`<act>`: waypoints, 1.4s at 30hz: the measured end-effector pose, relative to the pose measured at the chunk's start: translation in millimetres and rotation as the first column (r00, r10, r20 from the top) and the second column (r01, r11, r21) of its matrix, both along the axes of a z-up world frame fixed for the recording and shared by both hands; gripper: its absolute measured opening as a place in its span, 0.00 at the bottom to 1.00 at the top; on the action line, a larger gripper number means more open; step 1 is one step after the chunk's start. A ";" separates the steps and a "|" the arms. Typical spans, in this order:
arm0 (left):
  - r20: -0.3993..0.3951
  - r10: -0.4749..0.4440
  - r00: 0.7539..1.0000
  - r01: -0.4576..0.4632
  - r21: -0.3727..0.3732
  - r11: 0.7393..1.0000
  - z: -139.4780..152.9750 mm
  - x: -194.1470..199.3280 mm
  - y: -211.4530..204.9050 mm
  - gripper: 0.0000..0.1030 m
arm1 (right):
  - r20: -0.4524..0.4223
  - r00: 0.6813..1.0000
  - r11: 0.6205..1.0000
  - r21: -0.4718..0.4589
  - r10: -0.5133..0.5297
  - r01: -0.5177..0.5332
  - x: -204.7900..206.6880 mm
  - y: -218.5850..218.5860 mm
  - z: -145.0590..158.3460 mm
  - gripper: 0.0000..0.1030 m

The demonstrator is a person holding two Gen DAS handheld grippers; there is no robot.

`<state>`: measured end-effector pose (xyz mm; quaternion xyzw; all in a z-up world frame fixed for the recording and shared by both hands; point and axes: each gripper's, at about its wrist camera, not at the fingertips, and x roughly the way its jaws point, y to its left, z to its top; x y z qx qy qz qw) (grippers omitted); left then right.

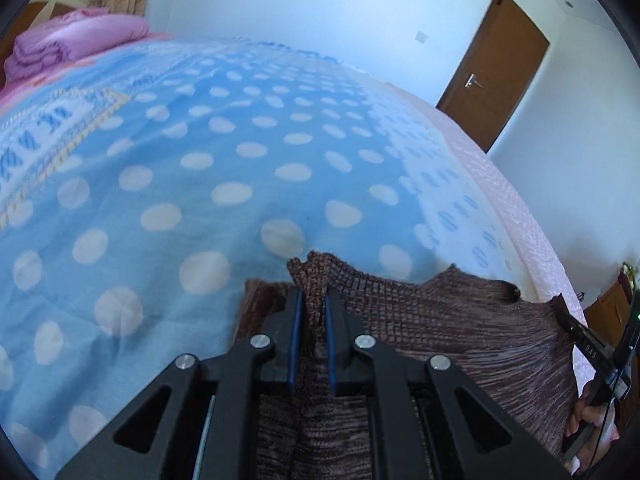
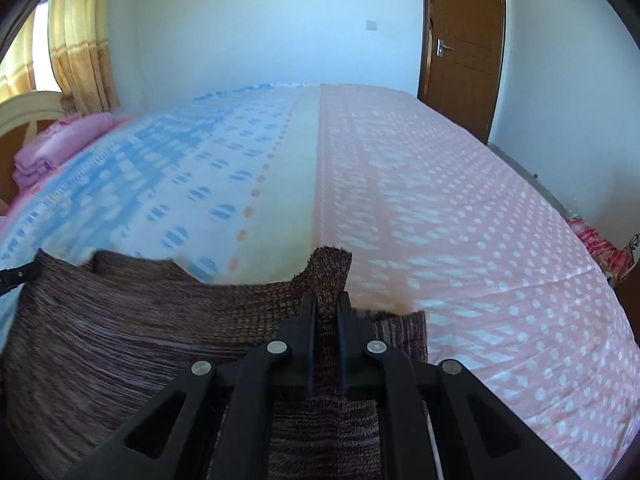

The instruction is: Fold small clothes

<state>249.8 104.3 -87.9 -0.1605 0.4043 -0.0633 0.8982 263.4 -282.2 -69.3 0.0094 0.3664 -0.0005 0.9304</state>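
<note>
Two corners of the brown knit garment (image 1: 460, 340) are pinched, one in my left tool (image 1: 312, 300) and one in my right tool (image 2: 326, 300), each clamped narrow on a bunched edge with the cloth sagging between and below them over the bed (image 2: 460, 200). I judge it soft, light and limp, stretchy rather than slippery. Corners or hem give the best hold, kept taut.

One brown knit garment (image 1: 460, 320); two grippers (image 1: 312, 300); one door (image 1: 496, 72).
</note>
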 end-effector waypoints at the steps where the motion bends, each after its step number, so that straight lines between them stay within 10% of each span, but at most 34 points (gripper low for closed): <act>1: 0.002 0.002 1.000 -0.002 -0.001 1.000 0.9 -0.1 0.0 0.11 | -0.002 1.000 1.000 0.007 -0.007 0.008 1.0 -2.7 -1.0 0.09; 11: 0.005 0.021 1.000 -0.022 0.160 0.987 -1.3 1.3 -19.6 0.20 | -0.044 0.997 0.997 -0.056 -0.057 0.055 12.1 -1.1 -12.4 0.09; 17: 0.007 0.034 0.999 -0.035 0.221 0.975 -2.6 1.6 -26.3 0.24 | -0.046 0.992 0.986 -0.125 -0.119 0.112 11.7 2.2 -10.6 0.35; 23: 0.007 0.039 0.999 -0.040 0.253 0.967 -3.3 2.8 -29.6 0.25 | 0.148 0.953 0.958 -0.075 -0.264 0.277 -40.7 -8.9 27.5 0.35; 34: 0.003 0.052 0.999 -0.051 0.271 0.961 -3.6 2.6 -30.8 0.31 | -0.002 0.995 0.985 -0.144 -0.096 0.094 -76.7 39.7 -8.0 0.21; 42: -0.003 0.055 0.998 -0.053 0.241 0.969 -4.4 3.0 -26.6 0.40 | -0.030 0.993 0.993 0.015 -0.116 0.116 -71.7 11.3 -21.2 0.22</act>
